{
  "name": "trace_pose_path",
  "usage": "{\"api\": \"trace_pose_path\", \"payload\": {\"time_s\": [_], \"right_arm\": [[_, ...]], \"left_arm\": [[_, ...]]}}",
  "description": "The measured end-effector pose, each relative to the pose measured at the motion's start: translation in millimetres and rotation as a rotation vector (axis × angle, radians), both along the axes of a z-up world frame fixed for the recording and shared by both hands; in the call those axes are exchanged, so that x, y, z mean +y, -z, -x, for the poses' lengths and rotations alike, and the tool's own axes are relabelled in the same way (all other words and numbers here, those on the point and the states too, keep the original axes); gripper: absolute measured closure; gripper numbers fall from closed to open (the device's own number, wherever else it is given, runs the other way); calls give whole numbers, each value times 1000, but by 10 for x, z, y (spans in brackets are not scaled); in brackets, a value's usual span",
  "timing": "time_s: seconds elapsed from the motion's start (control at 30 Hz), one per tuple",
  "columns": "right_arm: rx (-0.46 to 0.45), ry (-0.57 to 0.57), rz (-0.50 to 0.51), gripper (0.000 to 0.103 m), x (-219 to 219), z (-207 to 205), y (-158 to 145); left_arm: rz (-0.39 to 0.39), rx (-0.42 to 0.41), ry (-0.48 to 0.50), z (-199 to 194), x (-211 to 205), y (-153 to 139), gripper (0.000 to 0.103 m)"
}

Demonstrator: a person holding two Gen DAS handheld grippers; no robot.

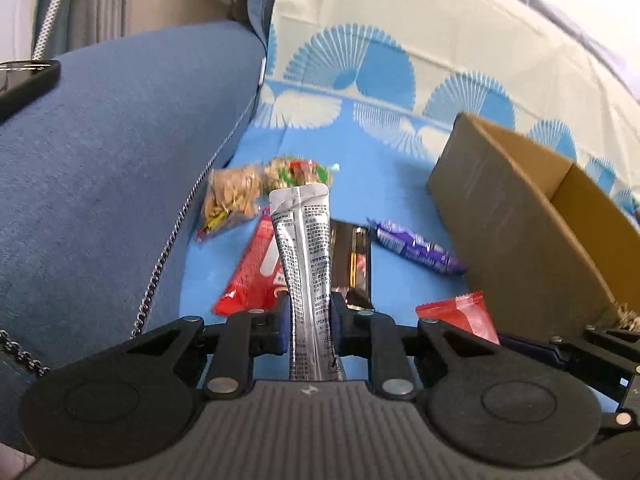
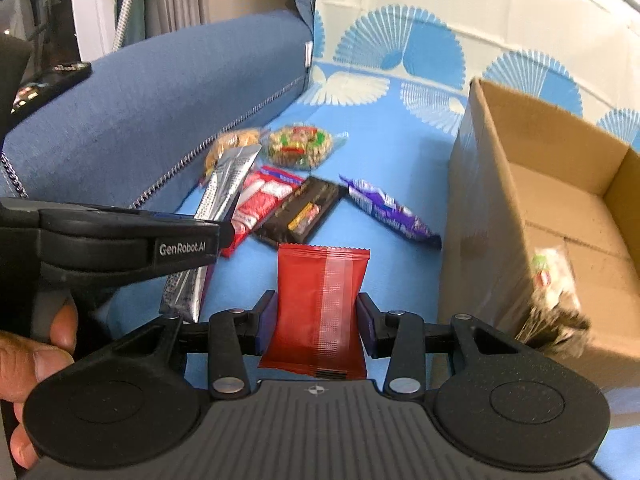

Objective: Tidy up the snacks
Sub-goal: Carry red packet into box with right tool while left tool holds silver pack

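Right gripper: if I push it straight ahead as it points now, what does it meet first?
Probably the black snack packet lying just beyond the red packet that the right gripper holds; depth is unclear. The cardboard box sits off to the right.

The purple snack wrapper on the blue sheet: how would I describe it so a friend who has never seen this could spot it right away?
Find the open cardboard box on the blue patterned sheet. Just to its left, loose packets lie in a row, and the purple wrapper is the one nearest the box, beside a black packet. It is the only purple one, long and narrow with white print, lying flat and held by neither gripper.
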State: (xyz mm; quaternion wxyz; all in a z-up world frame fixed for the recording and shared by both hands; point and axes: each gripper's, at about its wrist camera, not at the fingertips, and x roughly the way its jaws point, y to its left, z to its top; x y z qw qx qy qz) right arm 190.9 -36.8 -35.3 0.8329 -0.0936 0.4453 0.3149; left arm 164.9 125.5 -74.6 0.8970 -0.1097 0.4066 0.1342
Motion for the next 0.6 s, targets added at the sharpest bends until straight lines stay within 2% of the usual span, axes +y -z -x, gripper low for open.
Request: {"api": "trace_pose_path", "payload": {"time_s": [0.27, 0.6], "right_arm": [[-86, -11, -56, 59, -16, 10, -236], [-146, -47, -97, 59, -32, 17, -393]], "left_arm": [[13, -65, -12, 64, 12, -105, 81], [0, -139, -31, 163, 18, -236, 81]]}}
